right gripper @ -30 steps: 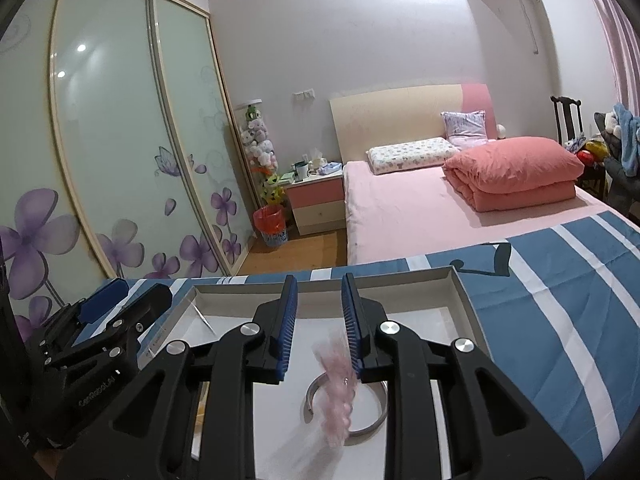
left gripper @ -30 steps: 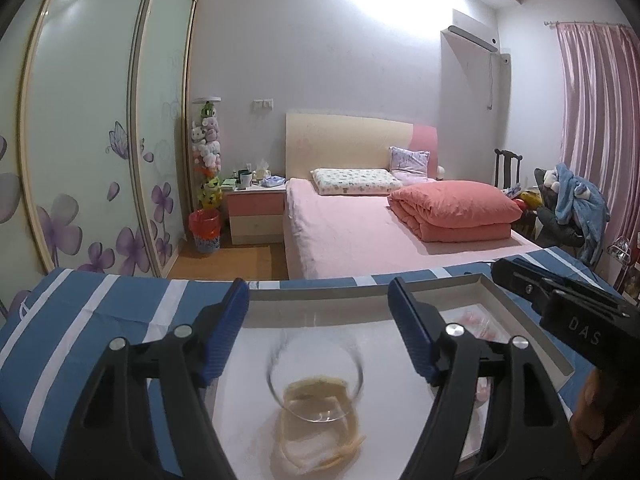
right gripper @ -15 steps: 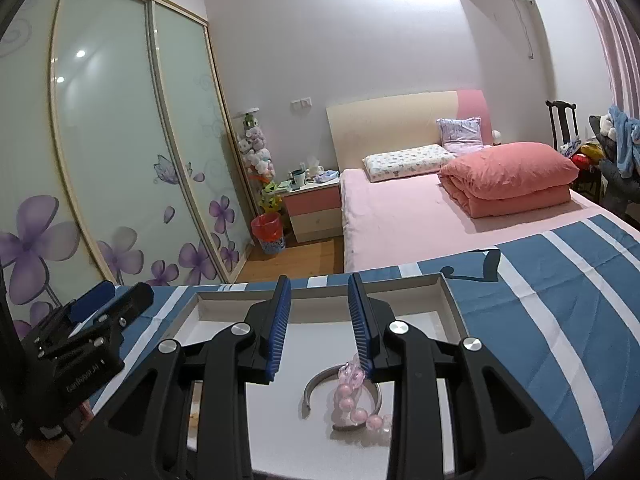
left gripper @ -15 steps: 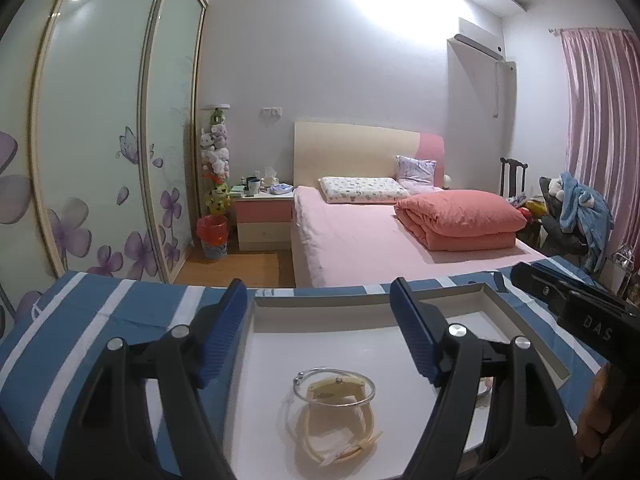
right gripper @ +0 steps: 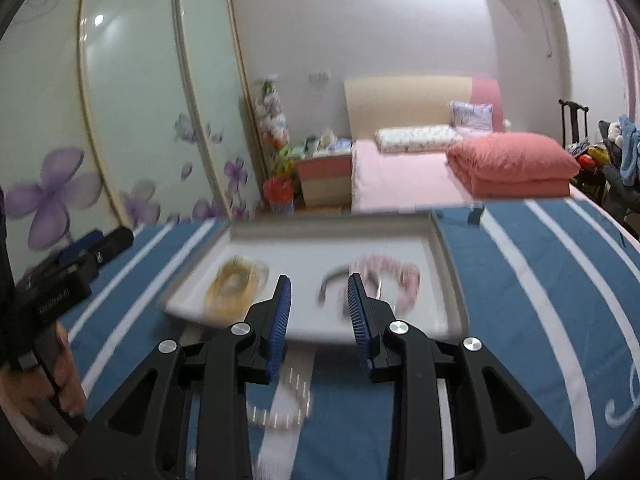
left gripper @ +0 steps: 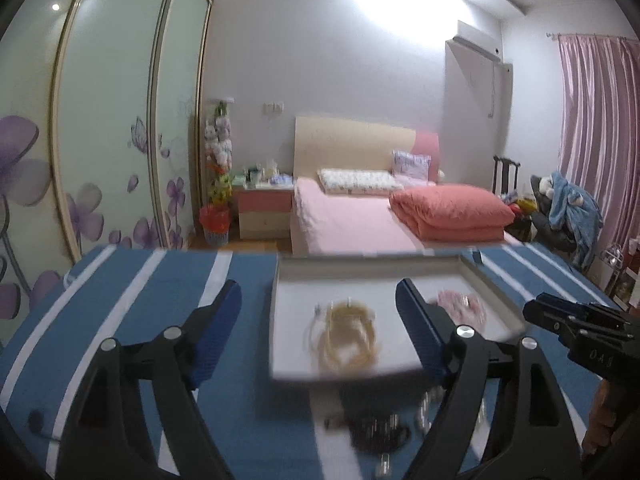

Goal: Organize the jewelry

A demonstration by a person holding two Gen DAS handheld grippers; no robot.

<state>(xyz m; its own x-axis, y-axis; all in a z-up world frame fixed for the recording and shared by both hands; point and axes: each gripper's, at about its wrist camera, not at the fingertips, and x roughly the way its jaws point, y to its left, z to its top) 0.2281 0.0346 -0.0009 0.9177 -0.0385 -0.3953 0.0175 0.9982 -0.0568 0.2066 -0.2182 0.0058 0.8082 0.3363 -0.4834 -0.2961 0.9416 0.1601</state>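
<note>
Both hand-held grippers, left [left gripper: 318, 330] and right [right gripper: 319, 314], are hanging open and empty; bracelets [right gripper: 384, 276] are lying in the tray [right gripper: 450, 280] at 12 o'clock. Next pick looks like the beads [right gripper: 286, 408] at 6 o'clock.

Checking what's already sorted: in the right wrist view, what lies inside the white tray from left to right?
Inside the white tray: gold chain pile → silver bangle → pink bead bracelet. The last two lie close together and may overlap; blur hides detail.
</note>
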